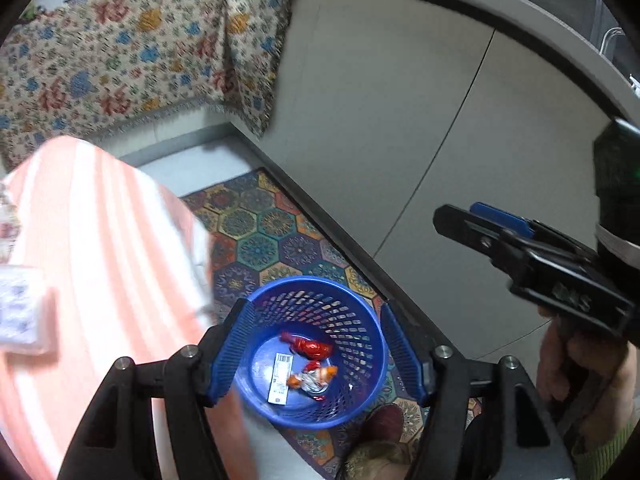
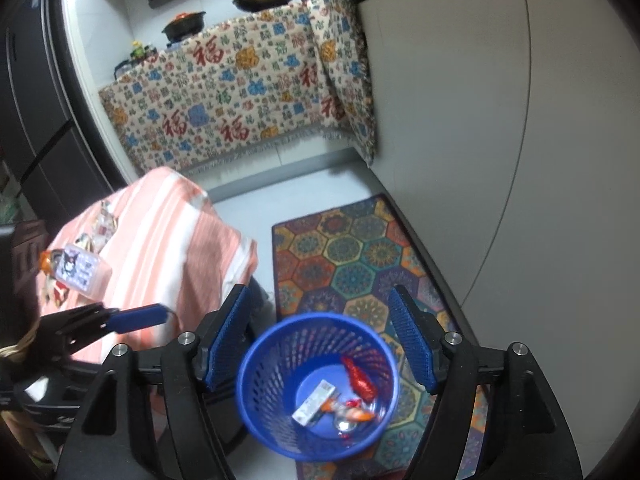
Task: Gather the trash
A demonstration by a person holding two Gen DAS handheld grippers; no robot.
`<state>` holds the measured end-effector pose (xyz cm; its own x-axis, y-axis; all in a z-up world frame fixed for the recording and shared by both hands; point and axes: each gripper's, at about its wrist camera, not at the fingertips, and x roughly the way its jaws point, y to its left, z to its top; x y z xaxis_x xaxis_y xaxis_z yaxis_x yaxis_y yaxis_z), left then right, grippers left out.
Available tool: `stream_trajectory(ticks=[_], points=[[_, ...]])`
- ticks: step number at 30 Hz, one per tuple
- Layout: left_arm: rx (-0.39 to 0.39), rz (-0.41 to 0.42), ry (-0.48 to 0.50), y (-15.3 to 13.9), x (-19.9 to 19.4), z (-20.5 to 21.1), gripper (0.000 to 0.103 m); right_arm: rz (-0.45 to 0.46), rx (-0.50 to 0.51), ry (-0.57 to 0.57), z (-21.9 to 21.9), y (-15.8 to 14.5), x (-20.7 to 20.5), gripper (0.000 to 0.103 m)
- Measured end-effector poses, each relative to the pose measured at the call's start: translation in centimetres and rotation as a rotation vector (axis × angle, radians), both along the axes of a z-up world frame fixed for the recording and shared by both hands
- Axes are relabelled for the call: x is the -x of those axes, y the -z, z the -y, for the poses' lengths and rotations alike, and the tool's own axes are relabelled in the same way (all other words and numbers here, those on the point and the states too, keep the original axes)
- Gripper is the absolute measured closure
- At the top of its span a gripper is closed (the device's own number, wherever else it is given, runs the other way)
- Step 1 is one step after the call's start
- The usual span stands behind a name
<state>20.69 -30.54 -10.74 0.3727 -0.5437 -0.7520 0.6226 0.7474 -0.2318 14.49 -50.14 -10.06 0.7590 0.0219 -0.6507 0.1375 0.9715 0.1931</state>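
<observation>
Hovering over the floor, the left hand-held gripper (image 1: 316, 354) has its blue ribbed pads spread with nothing between them, and the right hand-held gripper (image 2: 318, 344) is likewise spread and empty. Both point down into the blue perforated plastic waste basket (image 1: 362, 320), which stands on the floor at the edge of a multicoloured hexagon-patterned rug (image 1: 276, 232), just beside a pale grey cabinet front (image 1: 400, 120).

On the basket's bottom lie a red crinkled foil wrapper (image 1: 312, 347), an orange-and-white sweet wrapper (image 1: 314, 376) and a white barcode label slip (image 1: 280, 378), so at least three bits of rubbish are already collected. Nothing appears to be falling or hanging from either set of pads, so I judge a drop into the basket to be finished.

Farther out to the left is a small bench under a pink-and-white striped cloth (image 2: 160, 232). On it lie a lilac cartoon-printed packet (image 2: 80, 270) and several small scraps near it, too blurred to name. Those look like the remaining work: a trip to the bench, a pick-up, and a carry to the basket. Whether every item there counts as trash cannot be told.
</observation>
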Motion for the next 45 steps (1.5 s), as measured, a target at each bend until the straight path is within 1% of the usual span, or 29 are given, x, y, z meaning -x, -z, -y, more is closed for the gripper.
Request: stream_trajectory(ticks=[2, 6, 8, 9, 13, 17, 21, 25, 28, 30, 32, 34, 38, 40, 42, 45], points=[[0.008, 0.01, -0.023, -0.8, 1.0, -2.1, 0.036, 0.013, 0.014, -0.009, -0.7, -0.4, 0.0, 0.029], [-0.013, 0.026, -0.091, -1.3, 2.9, -6.9, 0.036, 0.048, 0.044, -0.057, -2.9, -1.3, 0.0, 0.027], [-0.037, 0.032, -0.137, -1.0, 3.6, -9.5, 0.036, 0.06, 0.052, -0.097, -4.7, -1.5, 0.0, 0.026], [-0.042, 0.045, -0.184, -0.9, 4.1, -11.0, 0.036, 0.063, 0.052, -0.125, -5.8, -1.6, 0.0, 0.026], [-0.1, 0.045, -0.288, 0.2, 5.1, -16.7, 0.036, 0.06, 0.066, -0.257, -10.9, -1.4, 0.0, 0.025], [-0.157, 0.035, -0.41, 1.5, 5.3, -22.2, 0.036, 0.046, 0.118, -0.441, -17.7, -0.4, 0.0, 0.023], [-0.177, 0.025, -0.501, 2.4, 5.2, -26.4, 0.036, 0.008, 0.157, -0.604, -23.7, 1.4, 0.3, 0.024], [-0.177, 0.012, -0.567, 3.2, 4.7, -29.6, 0.036, -0.019, 0.196, -0.705, -27.6, 2.9, 0.7, 0.024], [-0.186, 0.025, -0.584, 3.2, 4.3, -30.8, 0.036, -0.038, 0.217, -0.751, -29.5, 3.9, 0.4, 0.024], [-0.183, 0.024, -0.596, 3.2, 3.4, -31.8, 0.036, -0.048, 0.223, -0.761, -30.1, 4.3, 0.2, 0.024], [-0.17, 0.02, -0.612, 3.2, 2.3, -32.7, 0.036, -0.064, 0.219, -0.764, -30.2, 4.8, -0.1, 0.024], [-0.134, 0.016, -0.612, 2.8, 0.7, -33.9, 0.036, -0.08, 0.216, -0.761, -30.4, 5.2, -0.2, 0.024], [-0.091, 0.032, -0.568, 1.7, -2.5, -35.3, 0.036, -0.09, 0.218, -0.766, -31.0, 5.3, -0.8, 0.023], [-0.09, 0.038, -0.55, 1.3, -4.2, -35.6, 0.036, -0.089, 0.216, -0.768, -31.1, 5.2, -0.8, 0.023], [-0.088, 0.031, -0.529, 1.3, -5.7, -35.9, 0.036, -0.09, 0.212, -0.767, -31.2, 5.2, -0.9, 0.023], [-0.067, -0.008, -0.491, 1.8, -7.6, -36.4, 0.036, -0.09, 0.207, -0.766, -31.2, 5.2, -0.9, 0.023]])
